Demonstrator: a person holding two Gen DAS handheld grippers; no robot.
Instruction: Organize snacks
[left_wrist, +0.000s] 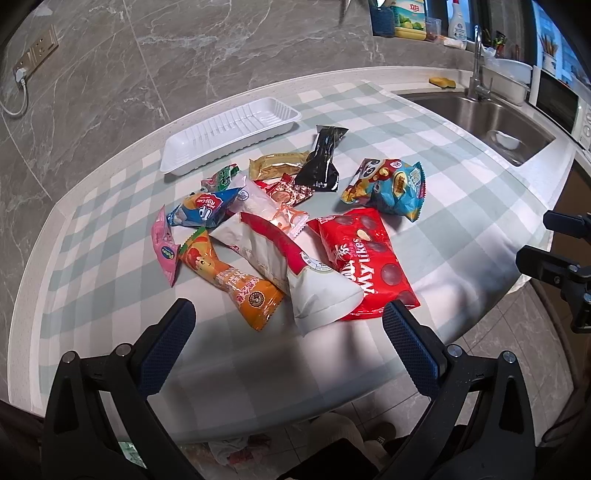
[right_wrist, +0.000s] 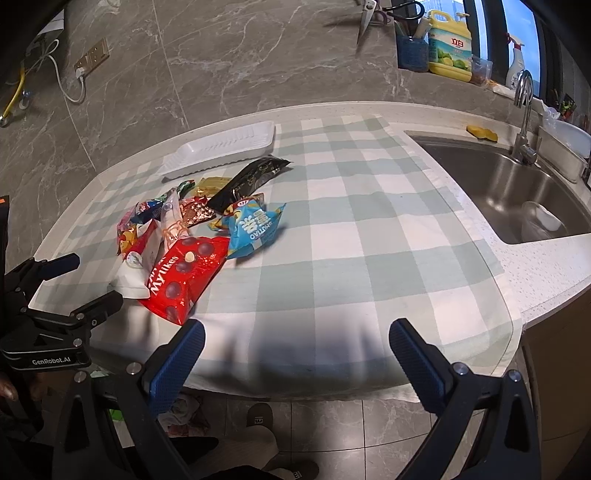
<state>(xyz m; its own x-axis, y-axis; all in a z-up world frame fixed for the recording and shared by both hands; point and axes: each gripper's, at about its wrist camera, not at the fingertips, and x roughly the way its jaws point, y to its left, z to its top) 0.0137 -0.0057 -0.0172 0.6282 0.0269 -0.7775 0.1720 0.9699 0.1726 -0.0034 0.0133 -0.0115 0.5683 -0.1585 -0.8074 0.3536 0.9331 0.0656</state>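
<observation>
Nearest the lens, the left gripper has its two blue-padded fingers spread wide with nothing between them, held above the near edge of the green-and-white checked cloth. The right gripper is spread just as wide and empty, over a bare stretch of the cloth to the right of the snacks.

The snack packets lie in a loose pile near the left gripper. Closest are a white pouch with a red band and an orange wrapper with a cartoon figure, with the glossy red Mylikes bag overlapping the white pouch on its right. A pink sachet marks the pile's left edge. Farther off sit a blue crisp bag, a black foil packet and a gold wrapper. Beyond the pile, apart from it, lies an empty white ribbed plastic tray. At far right is a steel sink.
</observation>
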